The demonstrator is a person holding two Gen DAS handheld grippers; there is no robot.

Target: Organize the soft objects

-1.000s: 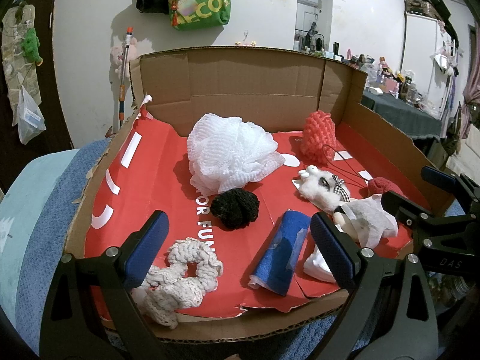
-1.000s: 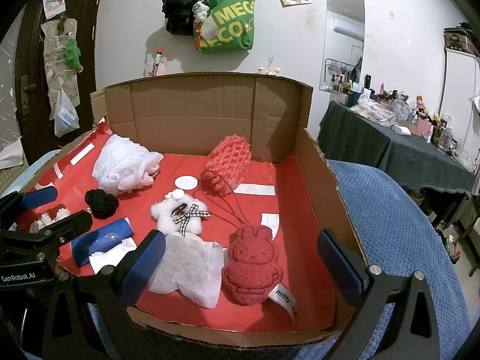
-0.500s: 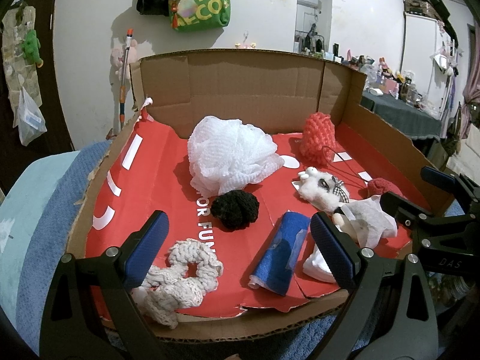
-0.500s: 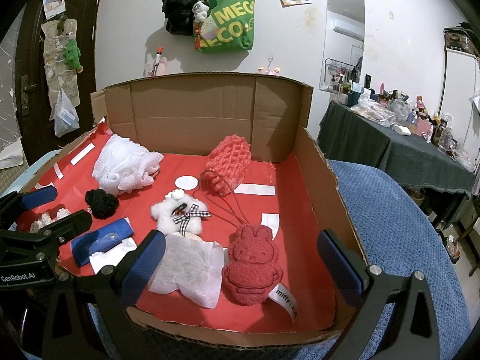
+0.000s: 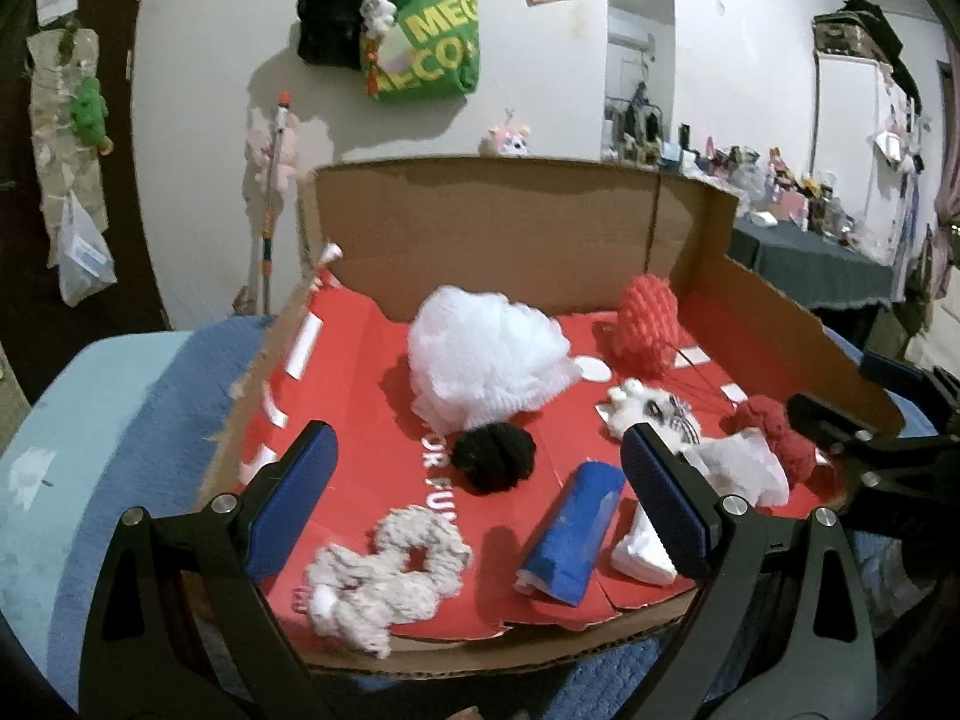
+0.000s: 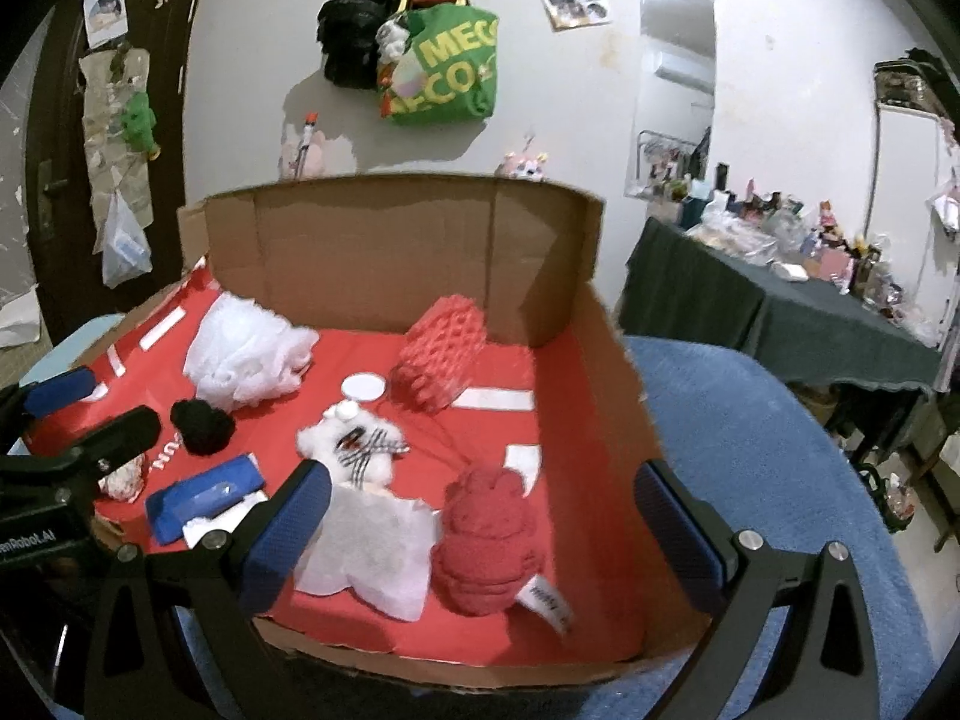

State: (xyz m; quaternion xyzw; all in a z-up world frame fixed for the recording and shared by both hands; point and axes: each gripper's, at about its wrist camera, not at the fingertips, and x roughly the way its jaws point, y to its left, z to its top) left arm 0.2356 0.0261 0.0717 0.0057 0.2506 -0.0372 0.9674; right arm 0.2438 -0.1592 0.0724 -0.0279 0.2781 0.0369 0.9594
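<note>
A cardboard box (image 5: pixel 492 228) with a red floor holds soft things. In the left wrist view: a white mesh pouf (image 5: pixel 486 354), a black pom (image 5: pixel 495 459), a cream knitted scrunchie (image 5: pixel 384 576), a blue roll (image 5: pixel 576 531), a red knitted pouch (image 5: pixel 648 324) and a white plush cat (image 5: pixel 651 414). In the right wrist view: a red plush bunny (image 6: pixel 489 540), a white cloth (image 6: pixel 366 552), the cat (image 6: pixel 354 447), the pouch (image 6: pixel 444 360), the pouf (image 6: pixel 243 354). My left gripper (image 5: pixel 480 510) is open above the box's near edge. My right gripper (image 6: pixel 480 531) is open around the bunny's near side.
The box lies on a blue blanket (image 6: pixel 750 450). A dark table (image 6: pixel 810 312) with clutter stands at the right. A green bag (image 6: pixel 444 72) hangs on the wall behind. The box's right wall (image 6: pixel 624 396) rises beside the bunny.
Both grippers have tilted and risen a little, so the box sits lower in both views. Nothing in the box has moved.
</note>
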